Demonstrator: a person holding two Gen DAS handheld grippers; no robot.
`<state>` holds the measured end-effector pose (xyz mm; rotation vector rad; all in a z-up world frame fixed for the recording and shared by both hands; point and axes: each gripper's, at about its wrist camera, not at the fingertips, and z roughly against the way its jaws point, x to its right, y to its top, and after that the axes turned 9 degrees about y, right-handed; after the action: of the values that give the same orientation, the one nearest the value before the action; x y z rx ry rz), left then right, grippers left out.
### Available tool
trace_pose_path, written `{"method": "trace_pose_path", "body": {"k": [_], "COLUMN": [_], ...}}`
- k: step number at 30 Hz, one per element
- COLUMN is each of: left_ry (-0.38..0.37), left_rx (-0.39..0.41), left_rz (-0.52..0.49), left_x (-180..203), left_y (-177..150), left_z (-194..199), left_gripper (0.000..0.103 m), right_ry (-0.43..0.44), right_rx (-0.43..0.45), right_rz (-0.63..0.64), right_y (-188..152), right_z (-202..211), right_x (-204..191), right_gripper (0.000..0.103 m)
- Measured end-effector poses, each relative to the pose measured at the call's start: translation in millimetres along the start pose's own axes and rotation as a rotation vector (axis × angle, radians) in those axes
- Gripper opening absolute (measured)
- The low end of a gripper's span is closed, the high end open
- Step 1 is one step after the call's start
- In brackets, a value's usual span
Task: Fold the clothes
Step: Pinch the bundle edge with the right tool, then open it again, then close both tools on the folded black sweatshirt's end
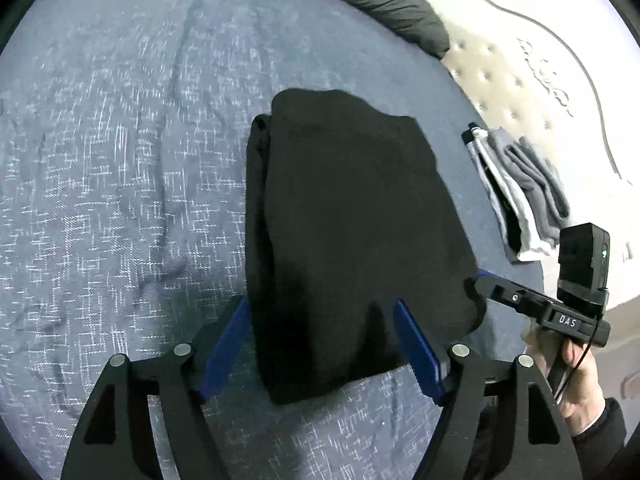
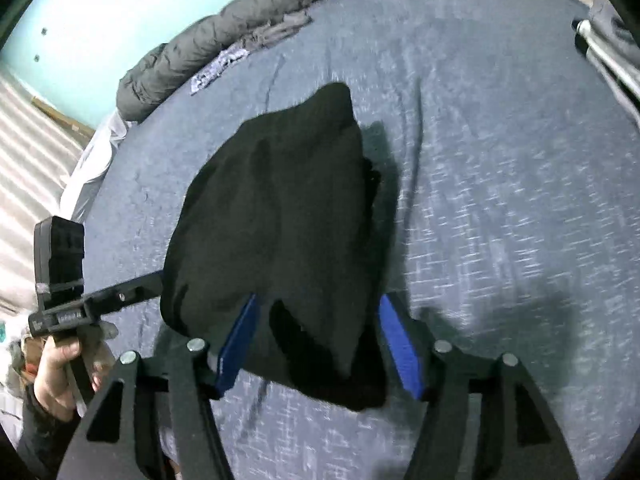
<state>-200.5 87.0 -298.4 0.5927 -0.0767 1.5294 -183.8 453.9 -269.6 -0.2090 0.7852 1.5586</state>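
Observation:
A folded black garment lies lengthwise over the blue-grey bedspread. My left gripper is open, its blue fingers spread wide on either side of the garment's near end, whose cloth covers the tips. In the right wrist view the same garment sits between the wide-spread blue fingers of my open right gripper, with a shadow beside it on the bed. Each gripper shows in the other's view, tip against the garment's side: the right and the left.
A stack of folded grey and white clothes sits at the bed's right edge. A rolled grey duvet and a small patterned cloth lie along the far edge. A cream tufted headboard stands to the right. A hand holds the left gripper.

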Motion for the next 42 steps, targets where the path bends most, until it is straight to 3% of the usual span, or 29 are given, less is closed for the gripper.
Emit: {"method": "trace_pose_path", "body": {"k": [12,23,28,34,42], "left_ry": [-0.057,-0.006,0.002,0.041,0.043], "left_rx": [-0.074,-0.045,-0.036,-0.015,0.003], "left_rz": [0.067,0.021,0.016,-0.01,-0.04], "left_x": [-6.2,5.4,6.5,15.4,21.4], "left_y": [5.4,9.3,13.1,12.9,12.7], "left_z": [-47.9,-59.2,-65.1,-68.5,-67.5], "left_gripper": [0.082,0.082,0.082,0.079,0.066], "right_ry": [0.054,0.081,0.087,0.068,0.069], "right_rx": [-0.11,-0.156,-0.172,-0.158,-0.144], "right_rz": [-0.045,0.025,0.048,0.1,0.088], "right_y": [17.9,24.1,25.9,24.3,28.1], "right_z": [-39.7,-59.7,-63.9,-63.9,-74.1], "right_x": [14.1,15.0,15.7,9.9,7.0], "right_gripper": [0.081,0.081,0.075,0.059,0.053]}}
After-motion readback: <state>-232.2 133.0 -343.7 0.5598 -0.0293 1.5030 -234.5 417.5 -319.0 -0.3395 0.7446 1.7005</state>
